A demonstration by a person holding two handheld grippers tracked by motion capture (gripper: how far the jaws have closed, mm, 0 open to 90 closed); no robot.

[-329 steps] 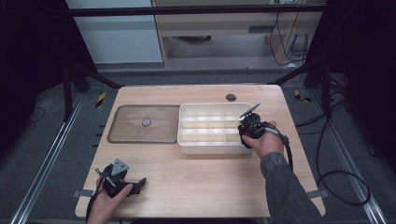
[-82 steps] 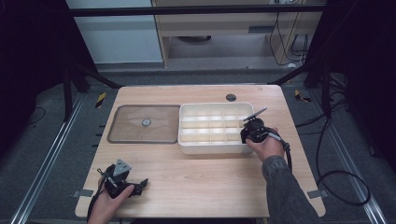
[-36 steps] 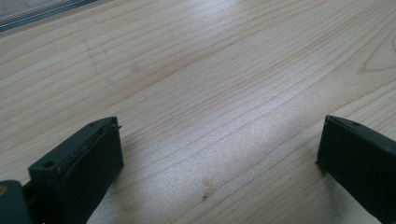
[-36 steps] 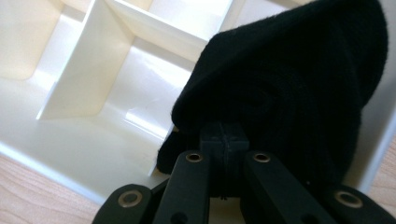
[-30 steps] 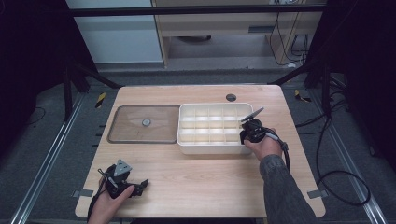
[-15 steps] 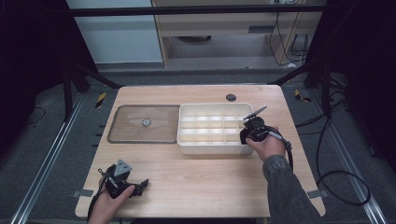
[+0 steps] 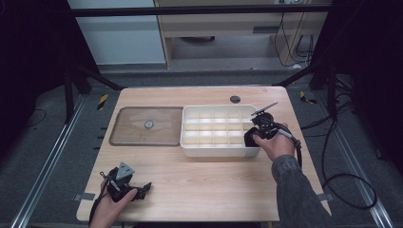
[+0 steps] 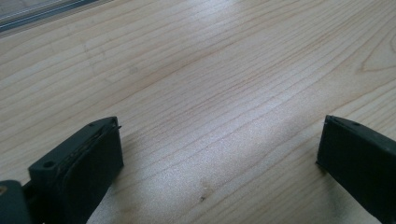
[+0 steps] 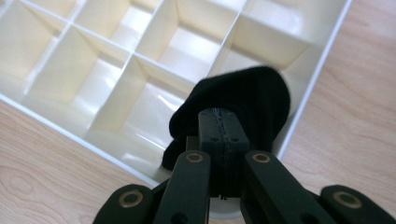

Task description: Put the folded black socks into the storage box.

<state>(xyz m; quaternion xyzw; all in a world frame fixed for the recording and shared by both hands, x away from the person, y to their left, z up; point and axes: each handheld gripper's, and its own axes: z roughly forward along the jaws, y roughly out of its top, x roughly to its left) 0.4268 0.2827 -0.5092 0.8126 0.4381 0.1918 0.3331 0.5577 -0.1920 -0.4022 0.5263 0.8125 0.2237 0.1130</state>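
You have one light wooden table [image 7: 204, 190] at frame centre. On it stand one white plastic divided tray [image 7: 219, 151] right of centre and one flat brown-tinted transparent lid [image 7: 128, 137] left of centre, bearing one small round knob [image 7: 148, 125]. You hold two black two-jaw grippers: one at lower left [image 7: 145, 188], one at centre right [image 7: 252, 137]. One black fabric piece [image 9: 243, 100] is clamped over the tray. One dark round hole [image 7: 235, 99] marks the tabletop's upper edge.

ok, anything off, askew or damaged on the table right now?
Nothing damaged or spilled. The one odd item is the black fabric piece pinched in the right gripper, hanging over the near right corner of the white plastic compartment tray, whose cells look bare. The clear lid lies flat beside it. The left gripper rests open on the wooden table.
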